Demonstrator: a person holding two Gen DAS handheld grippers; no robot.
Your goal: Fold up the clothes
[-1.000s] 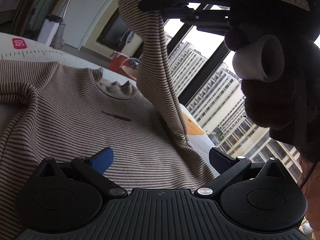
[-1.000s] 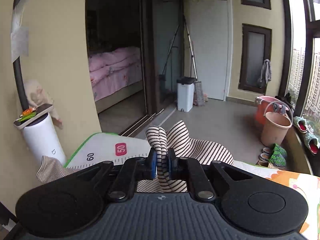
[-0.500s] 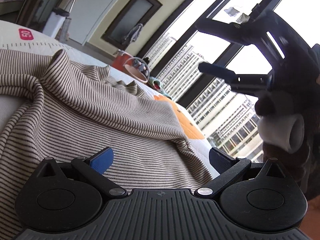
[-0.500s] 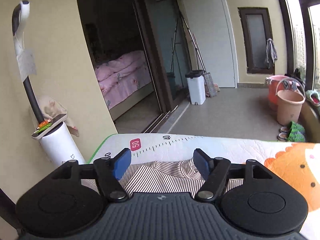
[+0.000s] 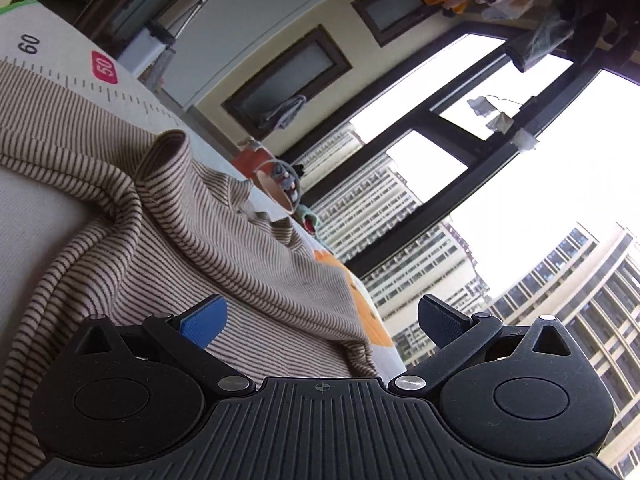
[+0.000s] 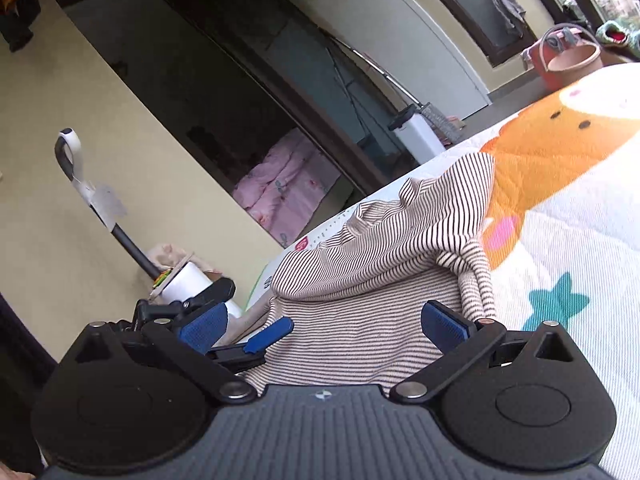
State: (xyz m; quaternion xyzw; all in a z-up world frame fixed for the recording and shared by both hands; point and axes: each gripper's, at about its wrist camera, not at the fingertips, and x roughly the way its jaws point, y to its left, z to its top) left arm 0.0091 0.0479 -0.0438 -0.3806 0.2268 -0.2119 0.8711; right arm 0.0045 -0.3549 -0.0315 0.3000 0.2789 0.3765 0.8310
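Note:
A beige top with thin dark stripes (image 5: 168,240) lies on a white padded mat (image 5: 36,208), one sleeve folded across its chest. It also shows in the right wrist view (image 6: 372,280). My left gripper (image 5: 320,320) is open and empty, low over the top's lower part. My right gripper (image 6: 324,326) is open and empty, just above the same top. The left gripper's blue-padded fingers (image 6: 268,334) show at the left of the right wrist view, open beside the cloth.
The mat (image 6: 560,248) has an orange animal print, a teal star and a printed ruler with a red 50 mark (image 5: 102,66). A white cylinder with a black handle (image 6: 188,284) stands beside the mat. Buckets (image 6: 568,60) and a white bin (image 6: 416,136) stand on the floor beyond.
My right gripper opened and let the lifted sleeve drop across the top, then came down low beside the left gripper. The left gripper stayed open and tilted.

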